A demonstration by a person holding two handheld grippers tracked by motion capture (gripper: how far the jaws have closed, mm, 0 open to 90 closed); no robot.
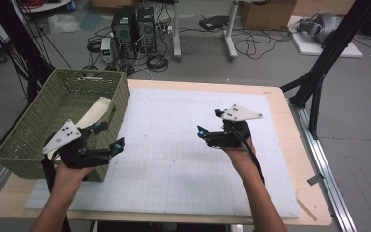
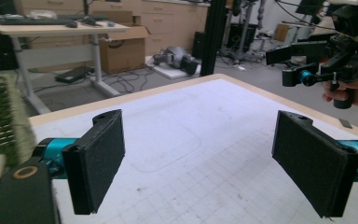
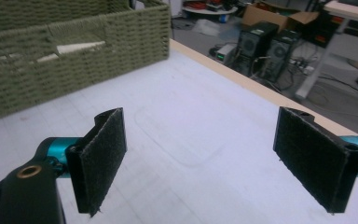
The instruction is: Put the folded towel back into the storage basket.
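Observation:
A green woven basket (image 1: 34, 128) stands on the table's left side with a cream folded cloth (image 1: 95, 112) lying inside it. My left gripper (image 1: 110, 137) is held just off the basket's near right corner, open and with nothing in it. In the left gripper view its jaws (image 2: 200, 163) stand wide apart over the white grid mat (image 2: 191, 135). My right gripper (image 1: 210, 122) hovers above the mat right of centre, also open and empty, pointing toward the basket (image 3: 74, 51). The cloth (image 3: 77, 47) shows through the basket's handle slot. The right gripper (image 2: 307, 70) also appears far off in the left gripper view.
The white grid mat (image 1: 183, 159) covers most of the wooden table (image 1: 314, 203). Beyond the far edge, computer towers (image 1: 134, 26), cables and desk legs (image 1: 231, 34) are on the floor. A black frame post (image 1: 319, 77) rises at the table's right.

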